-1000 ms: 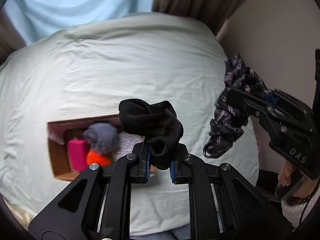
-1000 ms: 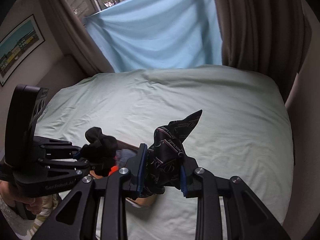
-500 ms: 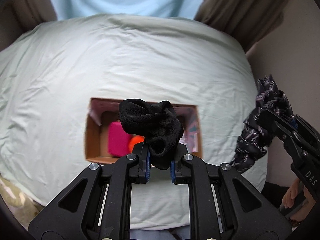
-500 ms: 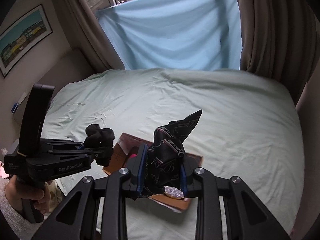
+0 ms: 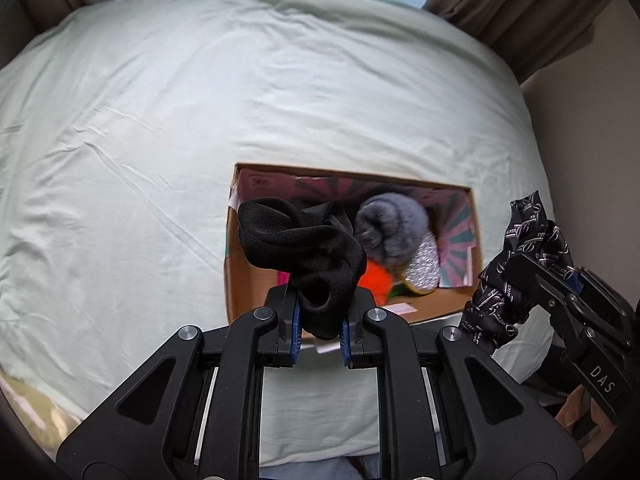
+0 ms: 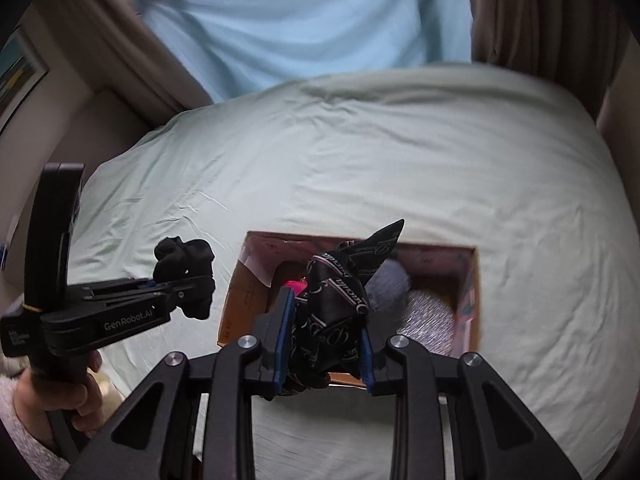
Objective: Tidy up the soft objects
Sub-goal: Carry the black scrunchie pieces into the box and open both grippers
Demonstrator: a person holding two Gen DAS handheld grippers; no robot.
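Note:
My left gripper (image 5: 319,334) is shut on a bunched black sock (image 5: 300,248), held above the near left part of an open cardboard box (image 5: 256,296) on the bed. In the right wrist view the same left gripper (image 6: 188,284) with the black sock (image 6: 185,264) hangs left of the box (image 6: 236,312). My right gripper (image 6: 324,354) is shut on a black patterned scarf (image 6: 340,300), over the box's near edge. From the left wrist camera, the scarf (image 5: 516,264) and right gripper (image 5: 532,276) hang at the box's right. Inside lie a grey fuzzy item (image 5: 388,224), a silver item (image 5: 420,268) and an orange item (image 5: 374,278).
A pale green bedsheet (image 5: 200,120) covers the bed around the box. A light blue cloth (image 6: 312,20) and brown curtains (image 6: 520,8) hang behind the bed. A wall (image 5: 592,120) runs close along the bed's right side. A person's hand (image 6: 60,404) grips the left handle.
Both grippers have come toward and down over the box, which now looks larger and more central in both views. Each still holds its cloth item.

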